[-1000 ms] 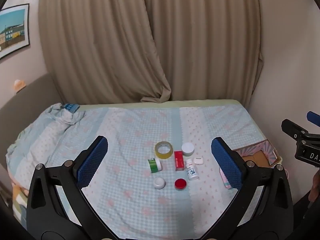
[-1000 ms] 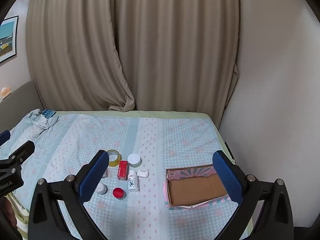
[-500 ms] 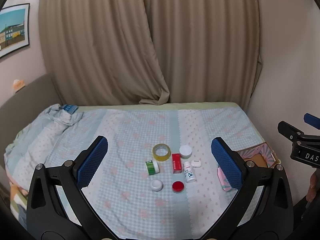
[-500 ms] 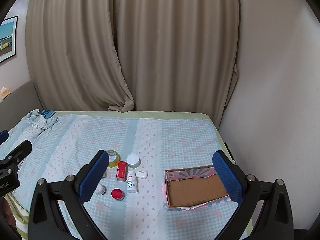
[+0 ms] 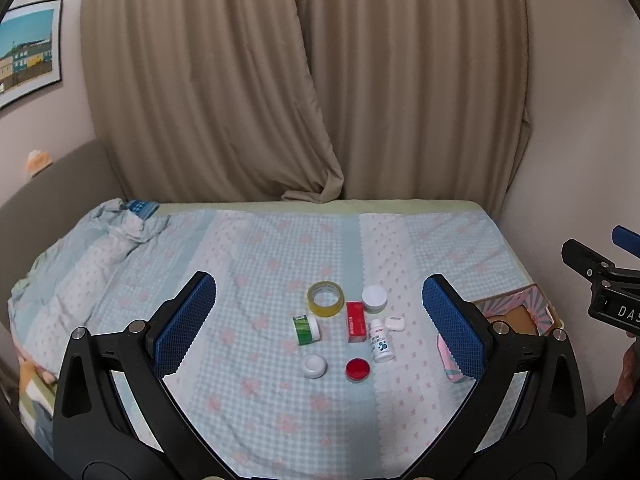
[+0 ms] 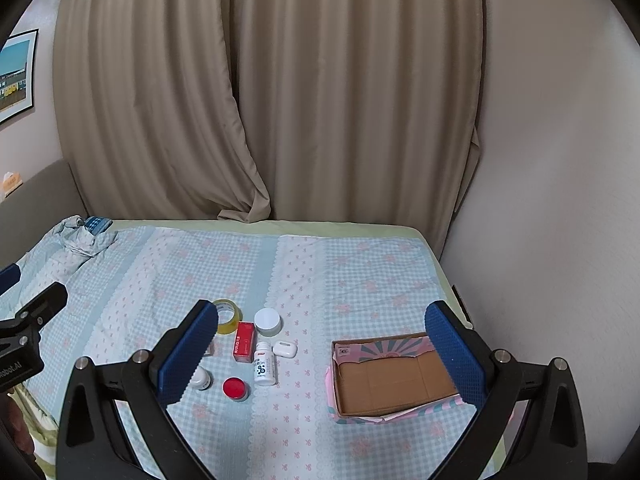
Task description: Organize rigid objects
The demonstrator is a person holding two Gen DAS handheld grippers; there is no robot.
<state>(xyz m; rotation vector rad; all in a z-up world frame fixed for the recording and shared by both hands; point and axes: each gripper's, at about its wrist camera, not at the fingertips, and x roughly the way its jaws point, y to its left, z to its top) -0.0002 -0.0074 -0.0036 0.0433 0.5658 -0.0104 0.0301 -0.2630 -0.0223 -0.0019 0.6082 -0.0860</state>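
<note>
Left gripper [image 5: 318,322] wide open, nothing between its blue pads, held above the bed [image 5: 248,264]; right gripper [image 6: 322,350] also wide open and empty, held above the same bed. Small items clustered mid-bed on the checked sheet: tape roll [image 5: 325,299] at the back, white jar [image 5: 374,298] to its right, red box [image 5: 356,321] lying flat between and in front of them, white bottle [image 5: 381,345] lying just right of the red box, white earbud case [image 5: 394,323] beside the bottle top. Green-label jar [image 5: 307,329] on its side left of the red box. Front row: small white-lid jar [image 5: 314,365] and red-lid jar [image 5: 357,369], apart from each other. Open cardboard box [image 6: 390,378] sits right of the cluster near the bed edge, nothing visible inside. Curtains [image 6: 280,100] behind the bed.
</note>
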